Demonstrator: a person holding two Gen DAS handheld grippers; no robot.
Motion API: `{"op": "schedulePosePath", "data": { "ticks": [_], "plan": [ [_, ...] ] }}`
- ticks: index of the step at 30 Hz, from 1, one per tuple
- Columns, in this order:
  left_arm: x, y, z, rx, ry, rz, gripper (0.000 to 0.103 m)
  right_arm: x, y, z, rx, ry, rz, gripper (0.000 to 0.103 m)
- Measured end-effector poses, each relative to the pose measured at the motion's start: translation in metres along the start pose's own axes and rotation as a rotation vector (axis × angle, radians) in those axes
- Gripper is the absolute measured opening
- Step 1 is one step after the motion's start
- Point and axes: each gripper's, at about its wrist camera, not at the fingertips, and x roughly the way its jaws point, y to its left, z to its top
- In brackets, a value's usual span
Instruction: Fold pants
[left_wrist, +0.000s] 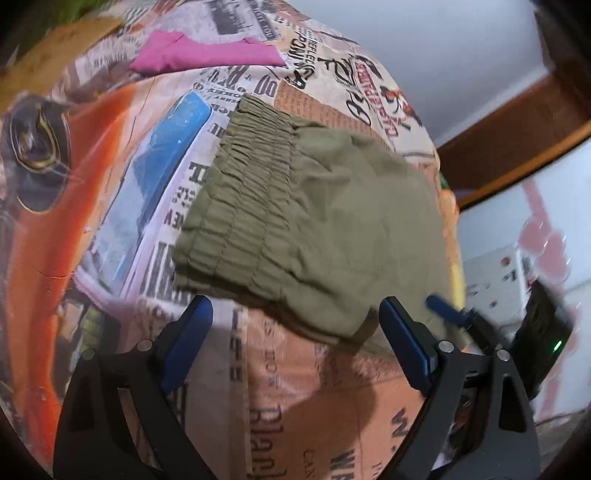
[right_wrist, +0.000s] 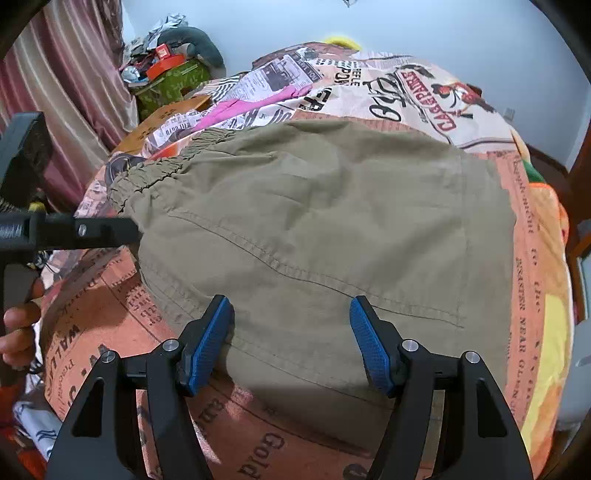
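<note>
Pants (right_wrist: 314, 229), olive green and folded into a compact bundle, lie on a bed (left_wrist: 303, 406) covered with a newspaper-print sheet. Nearest the bundle, the right gripper (right_wrist: 291, 328) hovers over its near edge with jaws spread wide and nothing between them; a stitched seam of the pants runs just ahead of its blue pads. The left gripper (left_wrist: 295, 317) sits at another edge of the bundle, jaws likewise wide apart and holding nothing. Printed on the sheet on the grippers' side of the pants are fragments reading "Black" and "Gold". The gathered elastic waistband (left_wrist: 240, 192) forms the bundle's left side in the left wrist view. Beyond the pants the sheet shows red lettering that appears to read "CABALLEROS", though it is upside down and uncertain. Farther still lies a pink garment (left_wrist: 207, 55).
</note>
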Motion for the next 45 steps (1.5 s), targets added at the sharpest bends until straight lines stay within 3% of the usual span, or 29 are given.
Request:
{"op": "schedulePosePath", "data": {
  "ticks": [8, 12, 15, 17, 19, 23, 28, 32, 39, 42, 45],
  "plan": [
    [0.007, 0.021, 0.021, -0.165, 0.000, -0.123, 0.092, 0.003, 0.004, -0.002, 0.003, -0.003, 0.006, 0.064],
    [0.009, 0.023, 0.029, -0.201, -0.018, -0.109, 0.090, 0.003, 0.003, -0.002, 0.007, -0.003, 0.011, 0.064],
    [0.011, 0.020, 0.033, -0.183, -0.034, -0.042, 0.073, 0.002, 0.003, -0.002, 0.010, -0.003, 0.014, 0.064],
    [0.013, 0.016, 0.035, -0.153, -0.042, 0.031, 0.054, 0.002, 0.003, -0.002, 0.013, -0.004, 0.013, 0.064],
    [0.014, 0.011, 0.035, -0.112, -0.050, 0.090, 0.049, 0.002, 0.003, -0.002, 0.014, -0.004, 0.013, 0.064],
    [0.011, 0.005, 0.032, -0.053, -0.072, 0.137, 0.042, 0.002, 0.003, -0.002, 0.016, -0.004, 0.013, 0.064],
    [-0.001, 0.001, 0.029, -0.018, -0.112, 0.137, 0.037, -0.001, 0.000, -0.005, 0.036, -0.015, 0.021, 0.064],
    [-0.013, -0.001, 0.028, 0.001, -0.158, 0.188, 0.035, -0.006, -0.005, -0.009, 0.057, -0.024, 0.022, 0.063],
    [-0.050, -0.007, 0.010, 0.114, -0.300, 0.357, 0.035, -0.015, -0.016, -0.019, 0.104, -0.034, 0.057, 0.063],
    [-0.057, -0.015, 0.001, 0.194, -0.360, 0.480, 0.035, -0.019, -0.012, -0.020, 0.095, -0.036, 0.027, 0.064],
    [-0.064, -0.012, -0.003, 0.220, -0.388, 0.531, 0.035, -0.020, -0.015, -0.024, 0.097, -0.034, 0.016, 0.063]
  ]
}}
